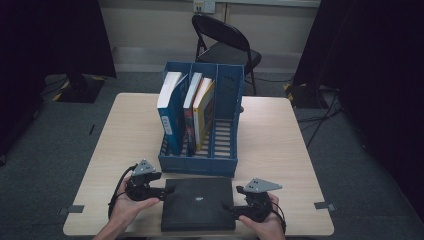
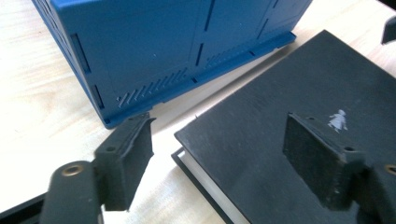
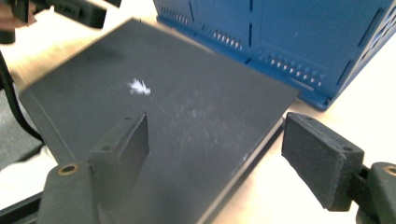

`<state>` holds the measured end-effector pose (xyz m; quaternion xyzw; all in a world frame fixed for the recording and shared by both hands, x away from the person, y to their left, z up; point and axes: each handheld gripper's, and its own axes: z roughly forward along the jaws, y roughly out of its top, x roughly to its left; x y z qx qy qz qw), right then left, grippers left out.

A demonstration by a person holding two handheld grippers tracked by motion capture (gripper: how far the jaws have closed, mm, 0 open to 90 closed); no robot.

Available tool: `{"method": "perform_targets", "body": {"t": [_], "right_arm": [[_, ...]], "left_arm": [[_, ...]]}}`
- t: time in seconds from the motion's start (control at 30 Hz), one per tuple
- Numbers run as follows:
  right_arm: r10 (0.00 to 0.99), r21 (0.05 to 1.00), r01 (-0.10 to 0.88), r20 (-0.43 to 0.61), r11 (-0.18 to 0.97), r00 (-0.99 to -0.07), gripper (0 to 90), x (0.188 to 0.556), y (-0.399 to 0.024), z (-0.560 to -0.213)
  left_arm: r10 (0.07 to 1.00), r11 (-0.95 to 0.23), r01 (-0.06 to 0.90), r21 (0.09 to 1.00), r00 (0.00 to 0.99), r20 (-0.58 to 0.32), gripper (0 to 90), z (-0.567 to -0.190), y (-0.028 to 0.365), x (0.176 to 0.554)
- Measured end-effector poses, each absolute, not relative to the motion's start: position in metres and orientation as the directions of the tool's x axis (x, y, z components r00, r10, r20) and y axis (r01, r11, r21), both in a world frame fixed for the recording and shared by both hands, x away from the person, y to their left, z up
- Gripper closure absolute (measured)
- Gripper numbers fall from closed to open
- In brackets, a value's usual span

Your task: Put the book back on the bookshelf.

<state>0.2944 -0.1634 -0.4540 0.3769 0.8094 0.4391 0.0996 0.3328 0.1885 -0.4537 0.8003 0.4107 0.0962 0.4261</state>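
At the black book's point(image 1: 198, 203) left edge, the left gripper point(image 1: 167, 190) stood with its jaws wide, one over the cover and one over the bare table point(image 1: 280, 145), gripping nothing. The book lay flat at the table's near edge, just in front of the blue file rack point(image 1: 202, 117). At its right edge the right gripper point(image 1: 227, 207) straddled the corner, jaws likewise wide and empty.

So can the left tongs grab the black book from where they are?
Probably yes. The left tongs are open and already sit astride the black book's corner, one jaw above the cover and one beside its edge. Nothing lies between them; the blue rack stands just behind.
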Motion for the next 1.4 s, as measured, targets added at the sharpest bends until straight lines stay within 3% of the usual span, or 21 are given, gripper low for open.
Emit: {"method": "perform_targets", "body": {"t": [0.47,0.7,0.83,0.97,1.23,1.4], "right_arm": [[0.675,0.750,0.556,0.203,0.359,-0.710,21.0,0.300,-0.155,-0.468],[0.677,0.738,0.558,0.190,0.379,-0.711,16.6,0.298,-0.152,-0.472],[0.672,0.735,0.562,0.199,0.379,-0.713,17.9,0.299,-0.154,-0.472],[0.670,0.733,0.564,0.201,0.381,-0.714,18.4,0.299,-0.154,-0.472],[0.648,0.731,0.557,0.208,0.394,-0.732,22.0,0.300,-0.151,-0.472],[0.638,0.748,0.524,0.177,0.408,-0.749,29.5,0.303,-0.147,-0.470]], "left_arm": [[0.676,-0.391,0.553,0.736,0.715,-0.178,34.5,-0.465,0.172,0.350],[0.657,-0.361,0.555,0.749,0.722,-0.219,35.3,-0.471,0.173,0.355],[0.625,-0.363,0.559,0.745,0.739,-0.250,34.8,-0.473,0.171,0.361],[0.593,-0.403,0.524,0.750,0.774,-0.223,31.6,-0.473,0.162,0.360],[0.560,-0.424,0.527,0.737,0.792,-0.243,37.7,-0.471,0.169,0.349],[0.563,-0.451,0.530,0.719,0.793,-0.232,39.0,-0.467,0.172,0.337]]}}
